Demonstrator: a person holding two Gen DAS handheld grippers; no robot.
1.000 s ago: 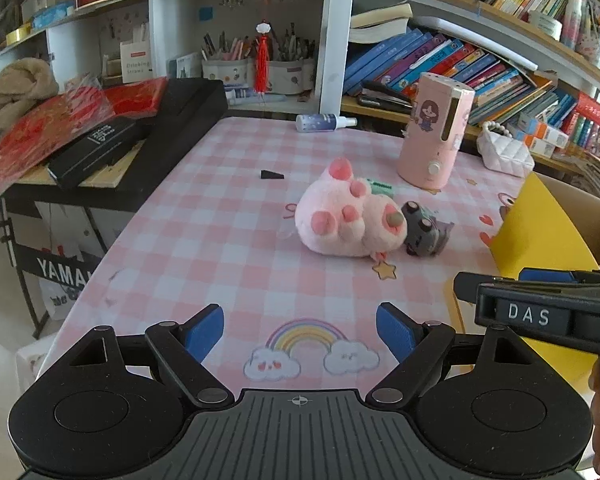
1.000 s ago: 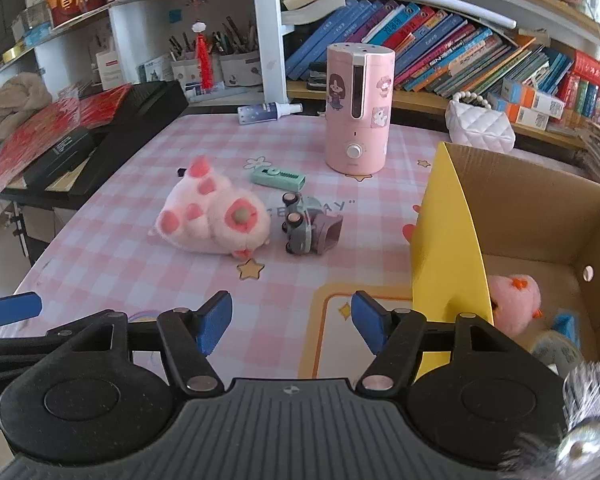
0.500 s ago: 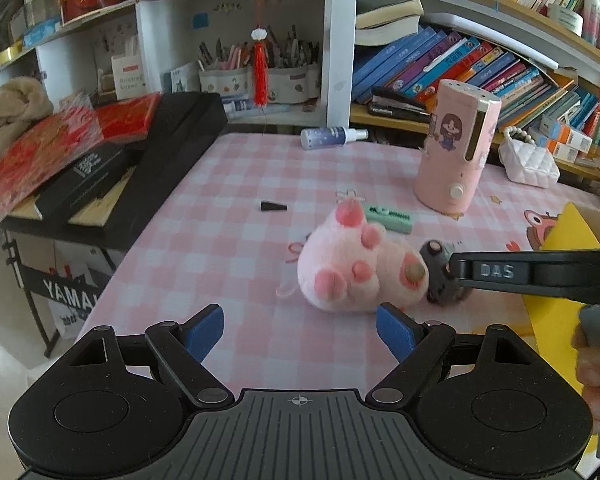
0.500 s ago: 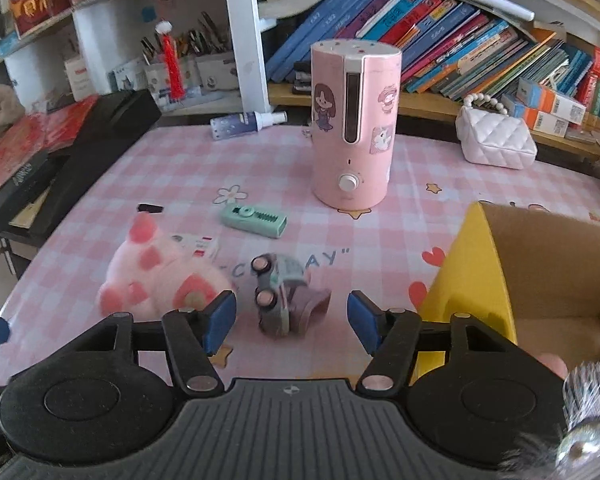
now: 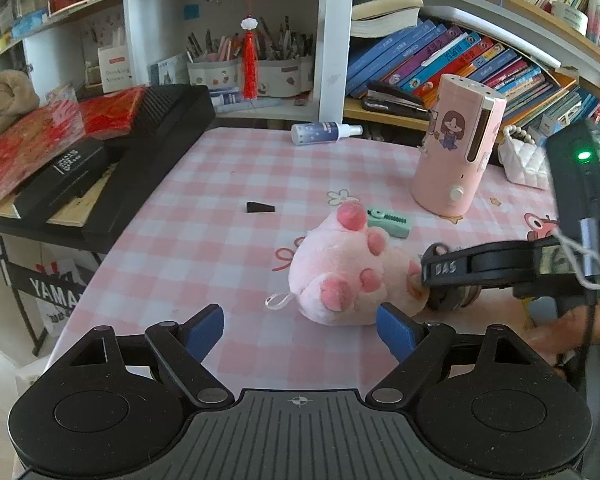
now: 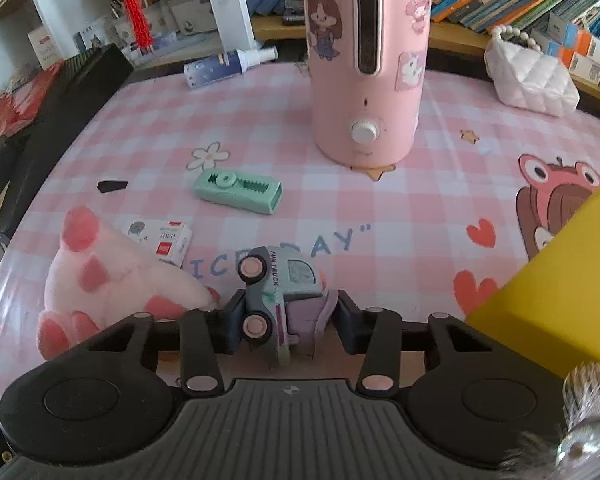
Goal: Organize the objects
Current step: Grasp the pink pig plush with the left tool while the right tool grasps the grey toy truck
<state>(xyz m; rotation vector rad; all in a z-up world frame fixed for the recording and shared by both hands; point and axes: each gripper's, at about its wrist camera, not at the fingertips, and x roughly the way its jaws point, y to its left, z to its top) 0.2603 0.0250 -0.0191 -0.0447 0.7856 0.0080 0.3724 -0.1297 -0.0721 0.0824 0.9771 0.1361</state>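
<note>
A small toy truck (image 6: 284,280), grey-blue and purple with pink wheels, lies tipped on the pink checked tablecloth (image 6: 380,208). My right gripper (image 6: 286,316) has the truck between its jaws, which are closing, and both pads touch its sides. A pink plush toy (image 5: 340,276) lies on its back just left of the truck. My left gripper (image 5: 300,332) stands open close in front of the plush, holding nothing. In the left wrist view the right gripper (image 5: 432,280) reaches in from the right and hides most of the truck.
A pink humidifier (image 6: 366,60) stands behind the truck. A green correction-tape case (image 6: 238,192), a small card box (image 6: 164,238) and a spray bottle (image 6: 228,64) lie nearby. A yellow box flap (image 6: 560,292) rises at right. A black case (image 5: 140,152) borders the left edge.
The right gripper came forward and down over the toy truck and its jaws narrowed onto it. The left gripper moved closer to the pink plush, still open.
</note>
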